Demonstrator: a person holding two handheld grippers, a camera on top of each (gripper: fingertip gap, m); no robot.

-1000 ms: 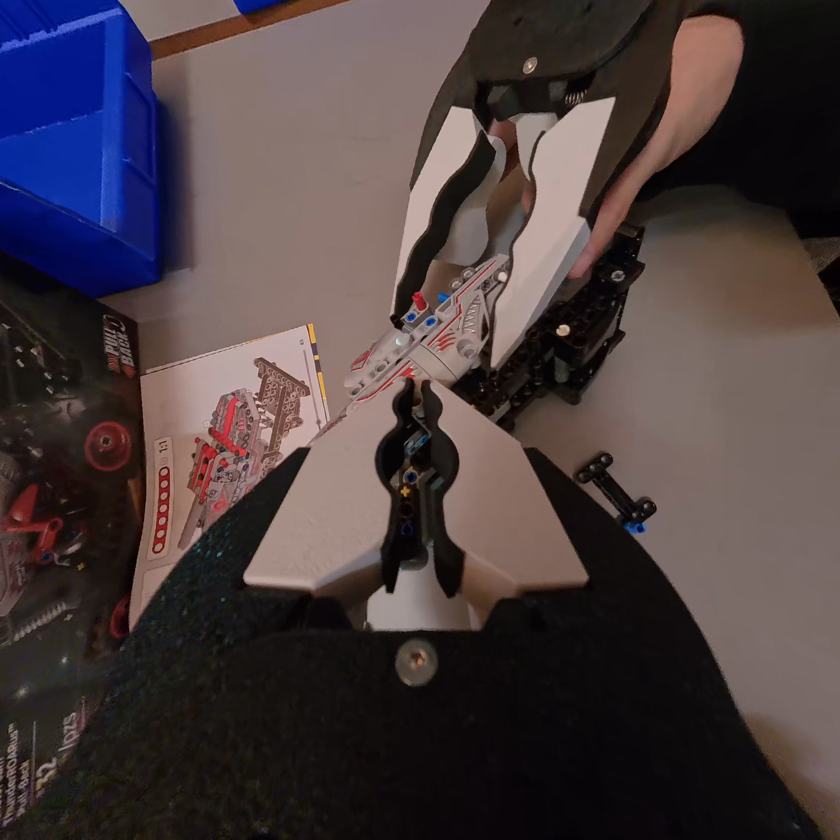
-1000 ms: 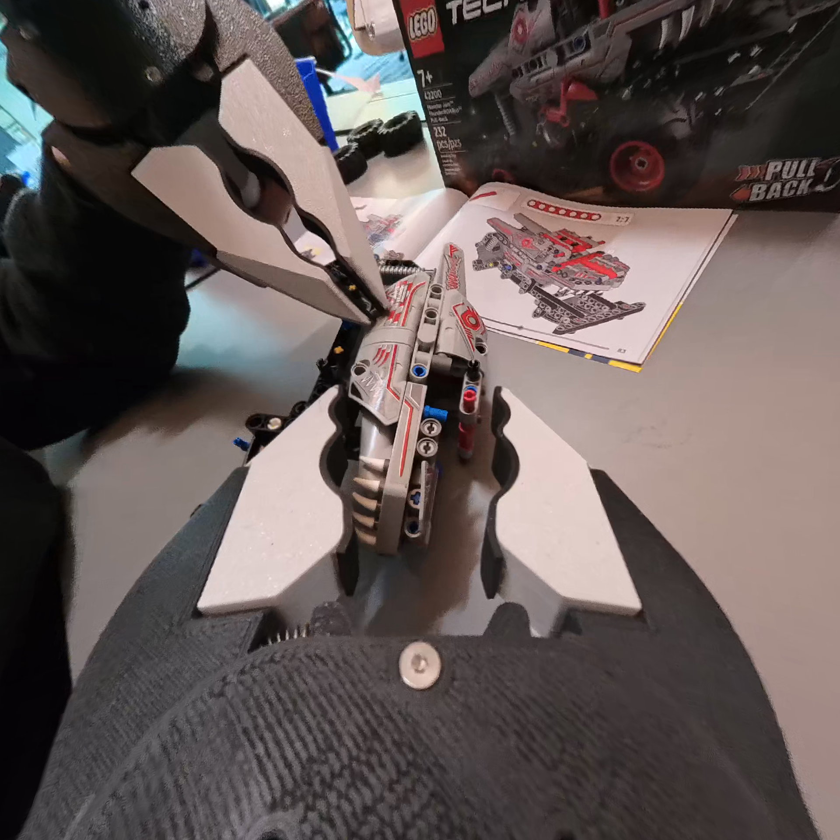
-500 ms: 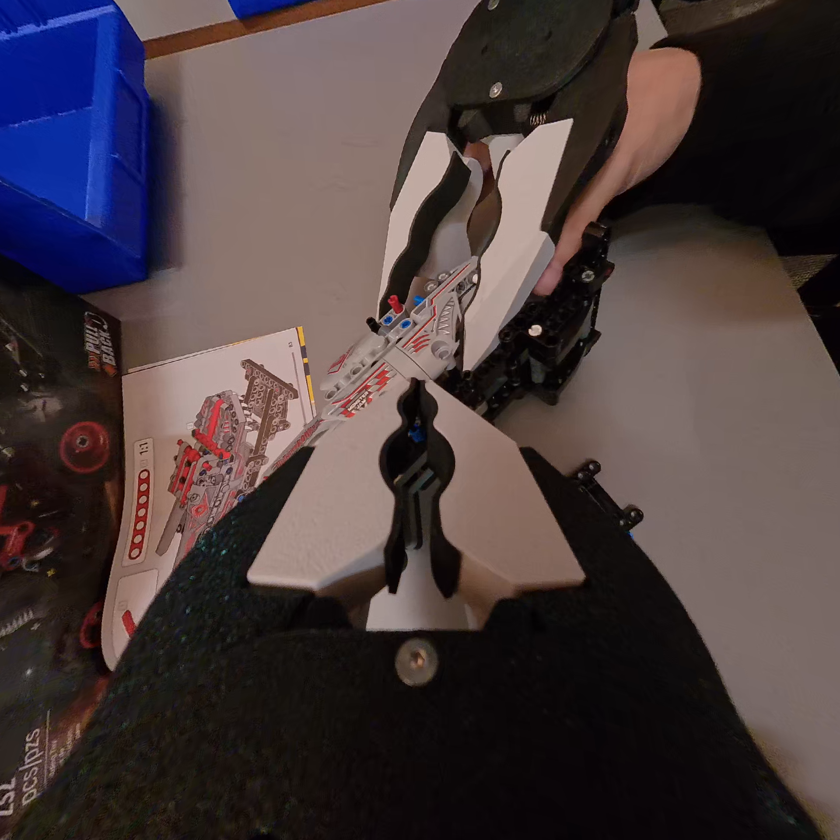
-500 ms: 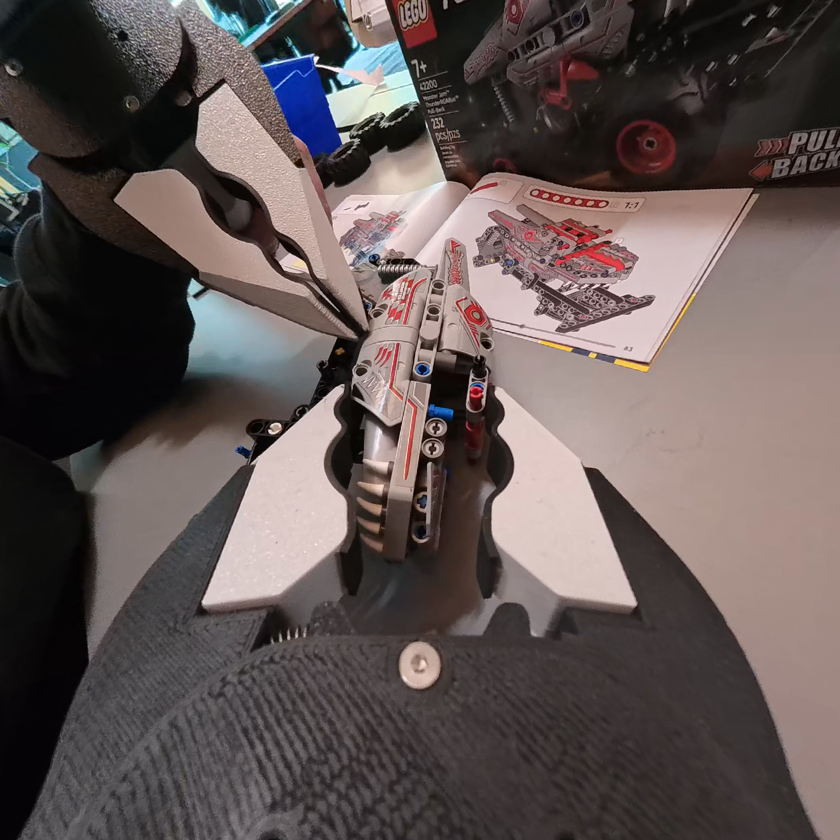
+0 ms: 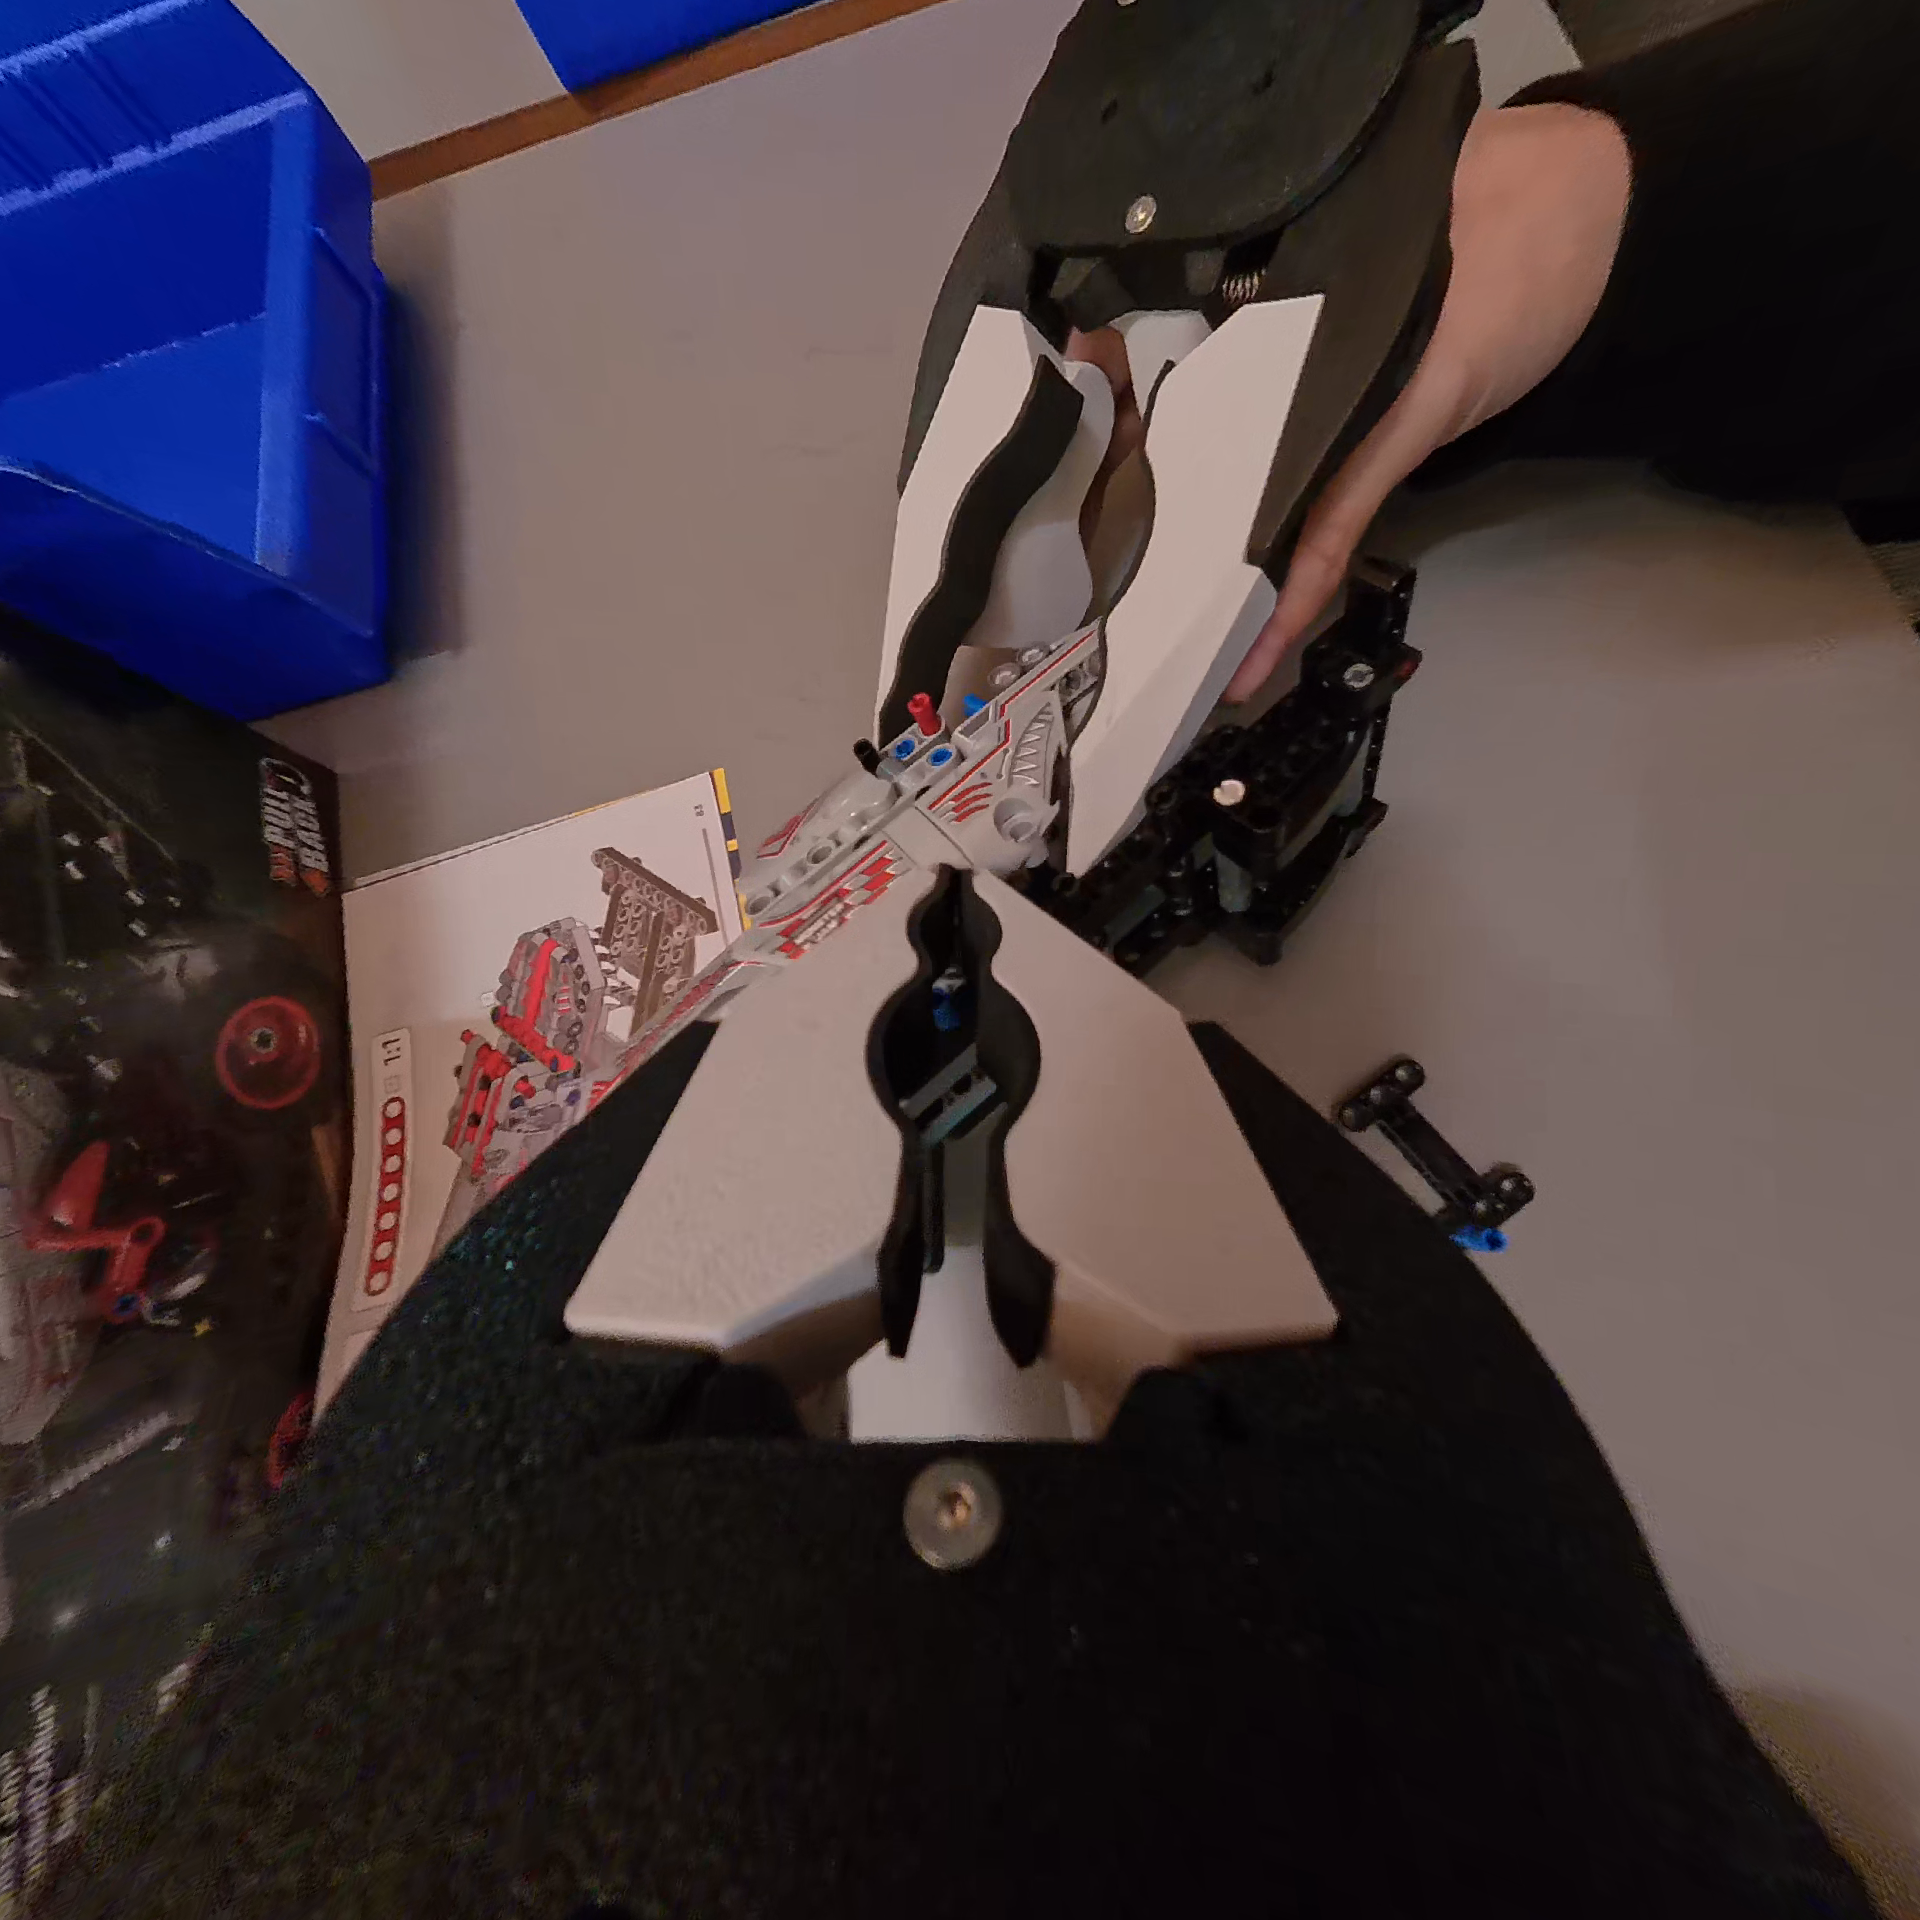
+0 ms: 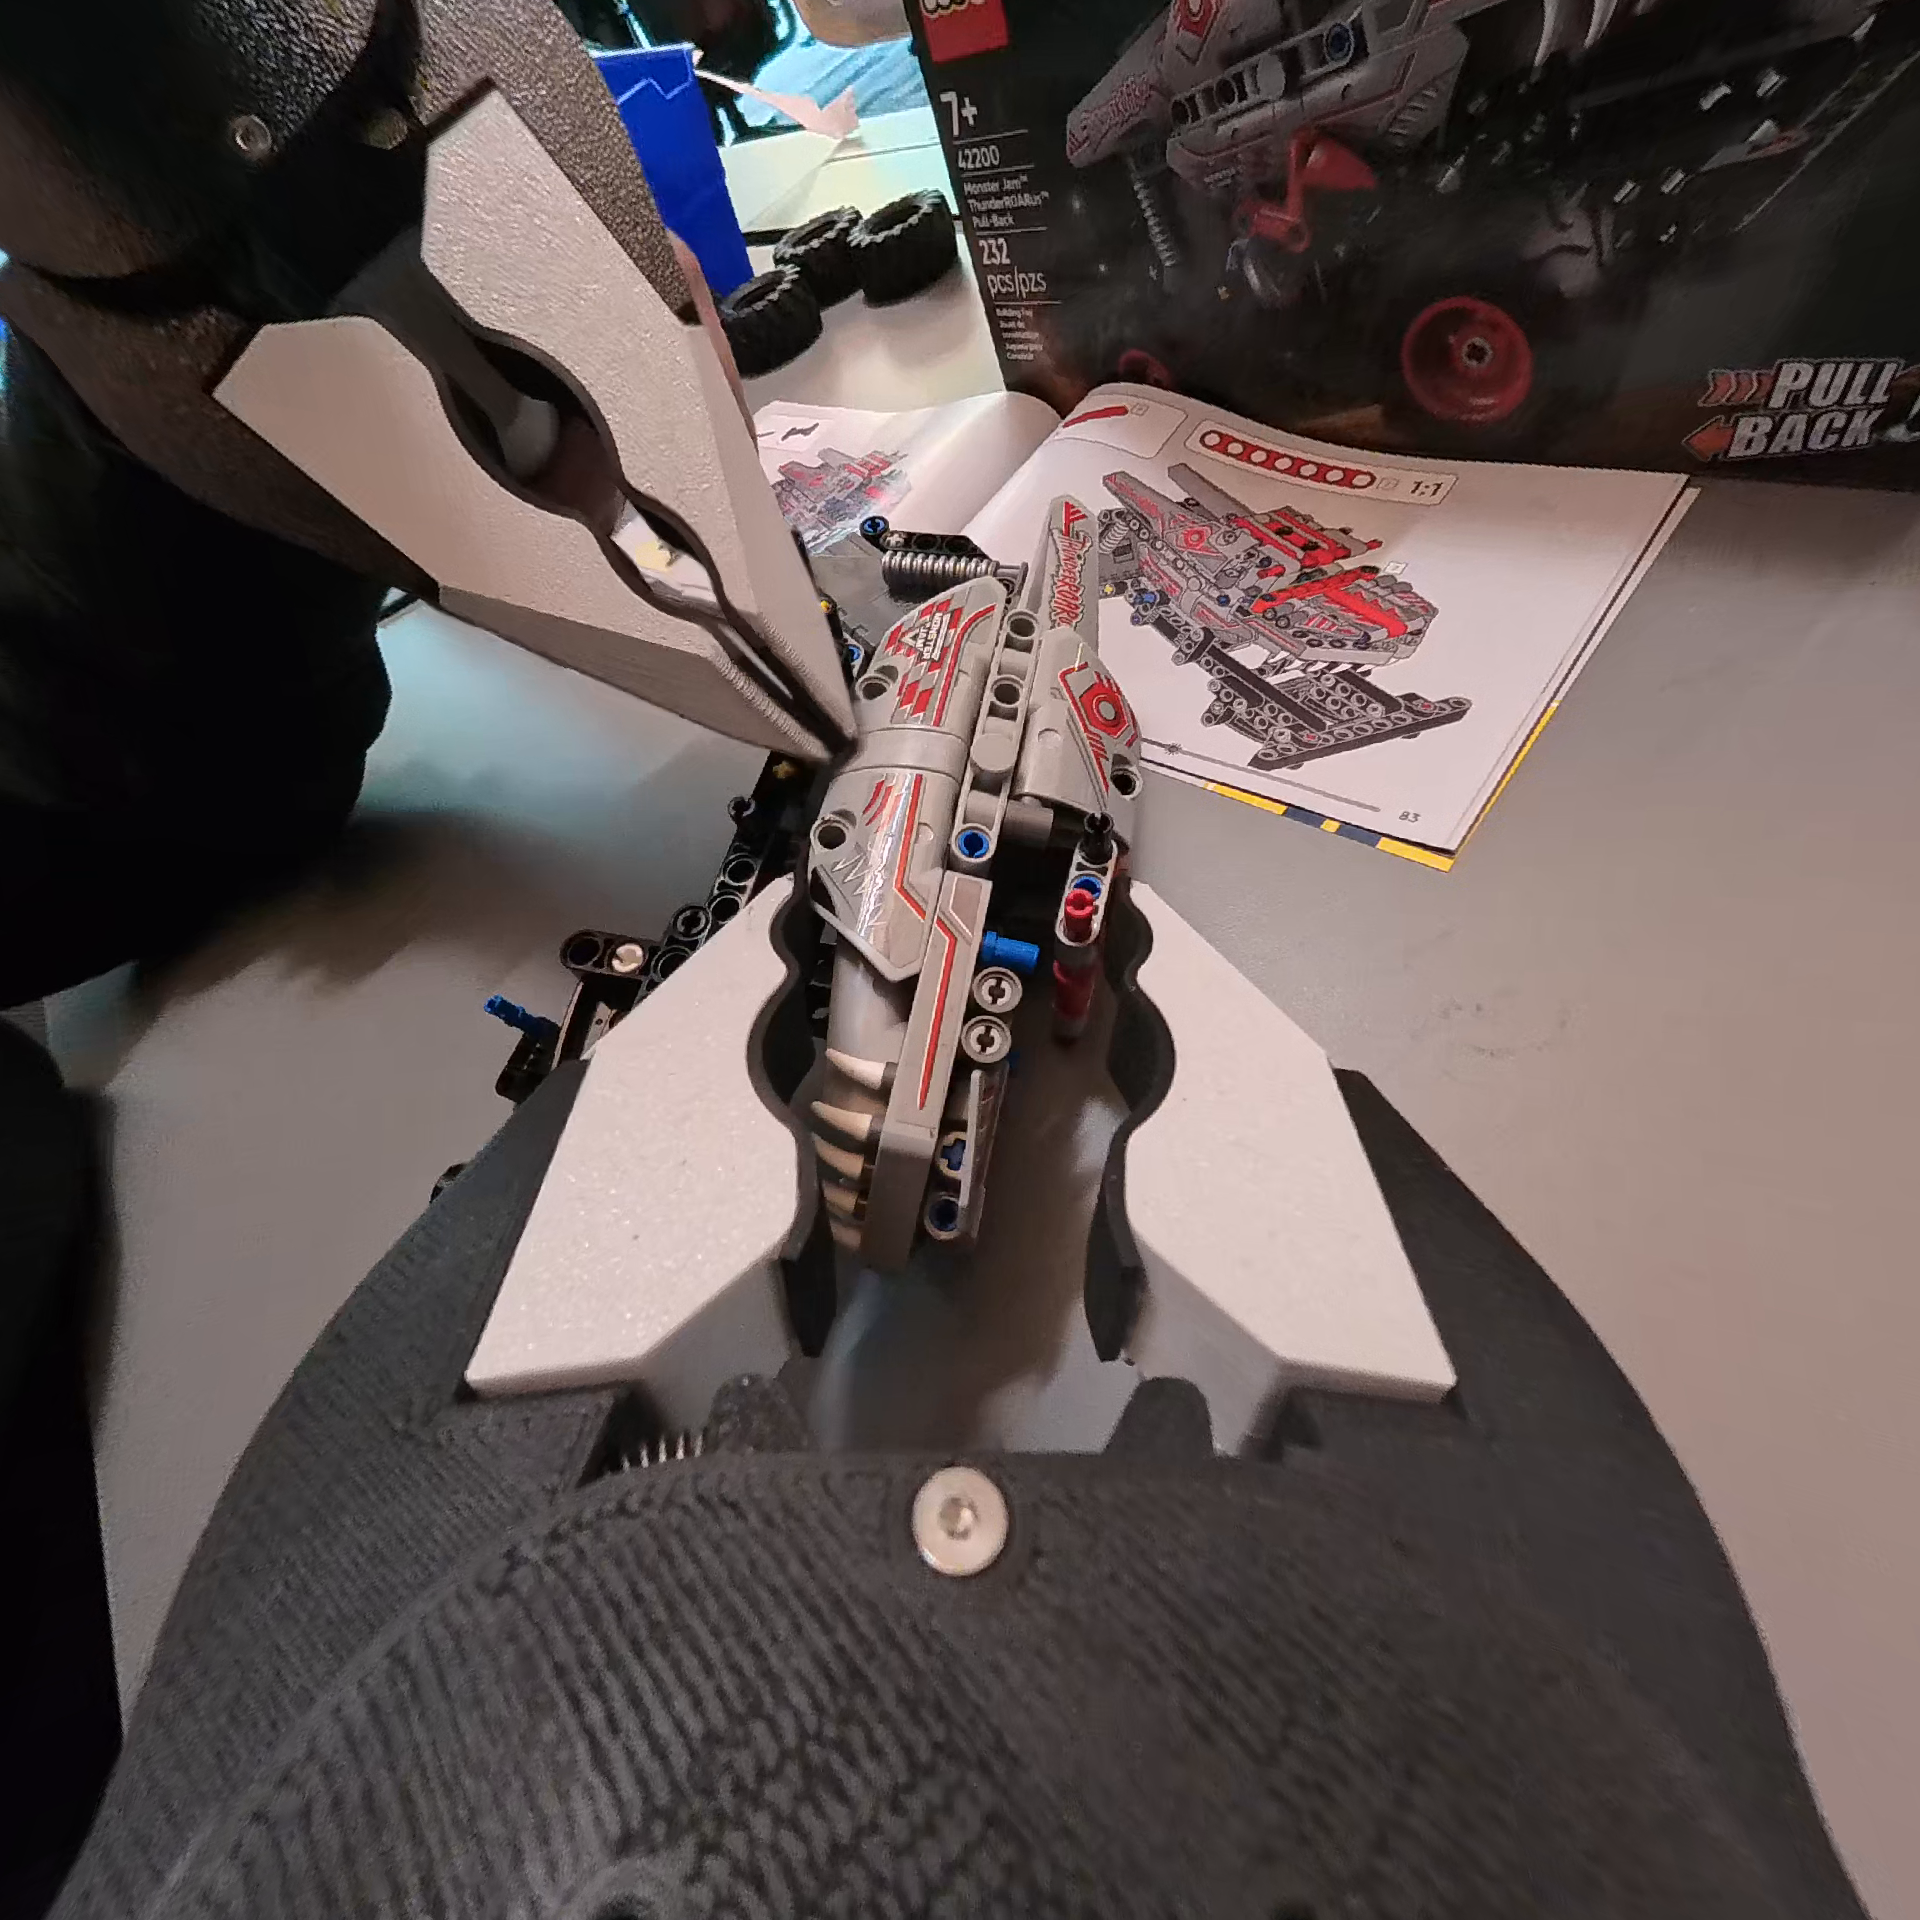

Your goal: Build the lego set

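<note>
Right gripper (image 6: 961, 1049) occupies the lower centre of the right wrist view, fingers part-spread and closed against the sides of the grey-and-red lego body (image 6: 966, 883). Left gripper (image 6: 831, 727) enters from the upper left, fingers nearly together, tips touching the body's left flank; whether it pinches anything cannot be told. Black chassis (image 5: 1278, 821) sits under the body on the grey table (image 6: 1558, 1039). Beyond lie the instruction booklet (image 6: 1538, 582), then the set box (image 6: 1455, 208) and black tyres (image 6: 831, 260).

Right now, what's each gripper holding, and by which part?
Right gripper: jaws straddle the toothed front end of the grey-and-red truck body; contact unclear. Left gripper: jaws shut at its rear flank; what they pinch is hidden.
</note>
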